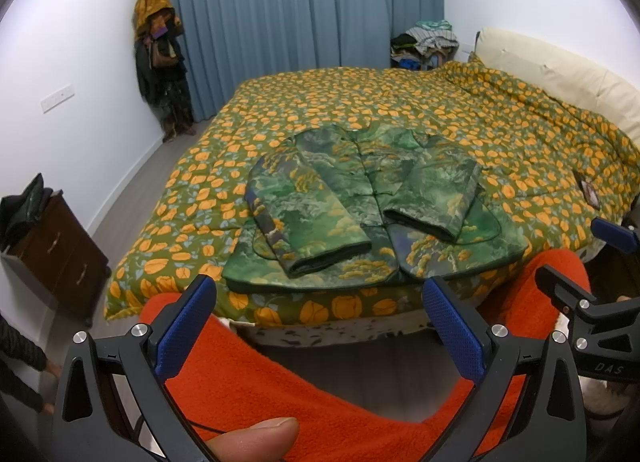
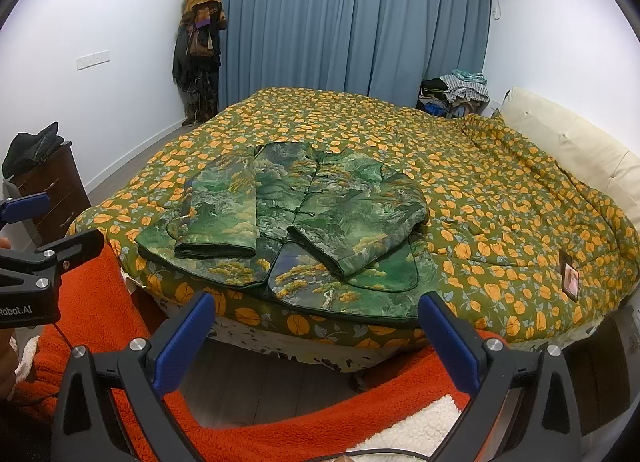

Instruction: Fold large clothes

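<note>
Both wrist views are evenly and softly lit, with cool white walls (image 2: 132, 18) brightest toward the upper corners. Shadows are faint: a soft dark band lies under the near edge of the bed (image 2: 500, 198). No harsh glare shows, and the closed blue curtain (image 2: 352, 18) lets no bright patch through. Fisheye distortion bows the bed's edges and the walls, and a dark vignette rims each frame. The middle is sharp; a thumb (image 1: 256, 438) at the bottom edge is blurred.

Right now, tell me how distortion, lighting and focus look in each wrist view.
Left wrist view: strong fisheye bending, dark vignette corners; the jacket is evenly lit and sharp, the thumb at the bottom edge is blurred. Right wrist view: same curved bed edges, flat light, no glare; the tool is sharp.
</note>
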`<state>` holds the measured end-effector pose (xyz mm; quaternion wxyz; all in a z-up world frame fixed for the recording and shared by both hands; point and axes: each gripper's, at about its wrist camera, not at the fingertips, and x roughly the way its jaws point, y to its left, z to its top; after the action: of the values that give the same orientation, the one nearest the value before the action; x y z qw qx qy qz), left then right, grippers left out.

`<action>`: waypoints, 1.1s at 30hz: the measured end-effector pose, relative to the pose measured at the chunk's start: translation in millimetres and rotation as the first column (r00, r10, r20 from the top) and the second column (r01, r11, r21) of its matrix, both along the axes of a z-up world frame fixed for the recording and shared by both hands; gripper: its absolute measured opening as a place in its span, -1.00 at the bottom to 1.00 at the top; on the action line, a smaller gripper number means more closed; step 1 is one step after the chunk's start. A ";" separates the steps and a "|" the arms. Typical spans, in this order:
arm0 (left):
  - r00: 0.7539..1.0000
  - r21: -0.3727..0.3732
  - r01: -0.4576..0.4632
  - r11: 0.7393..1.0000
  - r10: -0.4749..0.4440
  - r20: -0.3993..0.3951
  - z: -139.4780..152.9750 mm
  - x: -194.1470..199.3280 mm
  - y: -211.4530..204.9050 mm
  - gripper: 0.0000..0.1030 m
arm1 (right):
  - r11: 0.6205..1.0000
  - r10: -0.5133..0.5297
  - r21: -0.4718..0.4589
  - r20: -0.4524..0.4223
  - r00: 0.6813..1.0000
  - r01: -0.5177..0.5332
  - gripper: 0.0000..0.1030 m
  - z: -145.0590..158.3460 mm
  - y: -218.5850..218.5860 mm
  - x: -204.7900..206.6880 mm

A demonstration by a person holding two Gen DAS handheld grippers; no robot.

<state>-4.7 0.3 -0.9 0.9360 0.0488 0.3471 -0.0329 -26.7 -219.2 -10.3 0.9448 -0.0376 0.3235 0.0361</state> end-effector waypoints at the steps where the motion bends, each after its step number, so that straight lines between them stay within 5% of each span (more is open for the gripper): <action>1: 1.000 0.000 0.000 1.000 0.000 0.001 -0.2 -0.3 0.1 0.99 | 1.000 0.000 0.000 0.000 1.000 0.000 1.00 0.0 -0.1 -0.2; 33: 1.000 0.009 0.001 1.000 -0.002 0.011 0.2 0.4 0.0 0.99 | 1.000 0.000 0.001 0.001 1.000 0.000 1.00 0.2 0.0 0.2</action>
<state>-4.2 0.2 -0.8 0.9376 0.0533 0.3423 -0.0318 -26.5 -219.3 -10.0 0.9450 -0.0373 0.3228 0.0363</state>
